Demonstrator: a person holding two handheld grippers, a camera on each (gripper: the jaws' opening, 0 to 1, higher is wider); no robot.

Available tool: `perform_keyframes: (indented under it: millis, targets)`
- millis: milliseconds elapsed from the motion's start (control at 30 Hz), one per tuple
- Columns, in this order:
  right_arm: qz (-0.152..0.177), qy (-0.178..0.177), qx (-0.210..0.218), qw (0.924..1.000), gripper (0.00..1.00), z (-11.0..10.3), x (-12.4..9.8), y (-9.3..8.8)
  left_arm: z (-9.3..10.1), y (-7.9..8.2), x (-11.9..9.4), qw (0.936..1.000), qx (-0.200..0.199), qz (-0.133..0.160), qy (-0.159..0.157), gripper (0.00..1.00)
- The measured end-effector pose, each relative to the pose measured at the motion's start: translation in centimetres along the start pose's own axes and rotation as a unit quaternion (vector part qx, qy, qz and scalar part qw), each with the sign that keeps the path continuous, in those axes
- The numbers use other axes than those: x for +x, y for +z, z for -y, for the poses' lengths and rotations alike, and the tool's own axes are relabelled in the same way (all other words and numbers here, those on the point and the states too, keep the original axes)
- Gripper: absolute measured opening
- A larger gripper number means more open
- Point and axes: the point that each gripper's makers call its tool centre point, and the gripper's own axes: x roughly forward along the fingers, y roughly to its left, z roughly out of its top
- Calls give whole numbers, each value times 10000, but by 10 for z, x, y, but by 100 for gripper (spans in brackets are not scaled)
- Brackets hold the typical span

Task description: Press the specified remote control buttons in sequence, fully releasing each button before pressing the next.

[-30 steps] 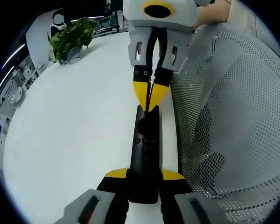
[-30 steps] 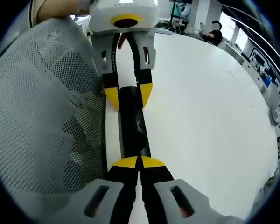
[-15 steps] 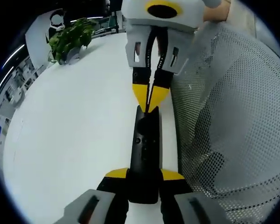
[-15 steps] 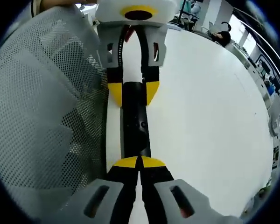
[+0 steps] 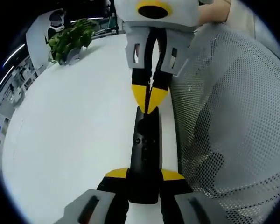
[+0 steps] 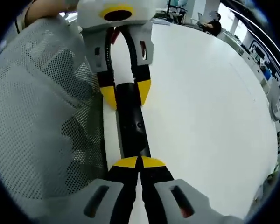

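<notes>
A slim black remote (image 5: 146, 149) is held lengthwise above the white table (image 5: 74, 130). My left gripper (image 5: 144, 175) is shut on its near end, one yellow tip on each side. My right gripper (image 5: 150, 100) comes in from the top of the left gripper view, shut, with its joined yellow tips resting on the remote's far end. In the right gripper view the remote (image 6: 130, 121) runs up from my shut right gripper (image 6: 139, 162) to the left gripper (image 6: 126, 93), which clamps its other end. Small round buttons show on the remote's face.
A grey mesh garment on the person (image 5: 233, 116) covers the right of the left gripper view and, as the same mesh (image 6: 42, 116), the left of the right gripper view. A potted plant (image 5: 70, 39) stands at the table's far edge. A seated person (image 6: 214, 25) is in the background.
The right gripper view has swung a little, so the left gripper looks shifted and tilted. Both grippers stay as they were on the remote.
</notes>
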Motion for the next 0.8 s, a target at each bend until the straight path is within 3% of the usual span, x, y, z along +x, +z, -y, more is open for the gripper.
perform_keyframes:
  millis: [67,100,633,800]
  targets:
    - [155,22,149,9998,0,1,-1,-1,0,0,0,10000,-10,5,3,24]
    - [188,46,505,9985,0,1,-1,-1,0,0,0,10000,-36,13,1,24]
    - [50,-13,-129,9999,0,2,4,3,0,0,1,10000,-42,14,5,24]
    - [35,43,-115,9999,0,2,5,4,0,0,1,10000,-47,13,4,24]
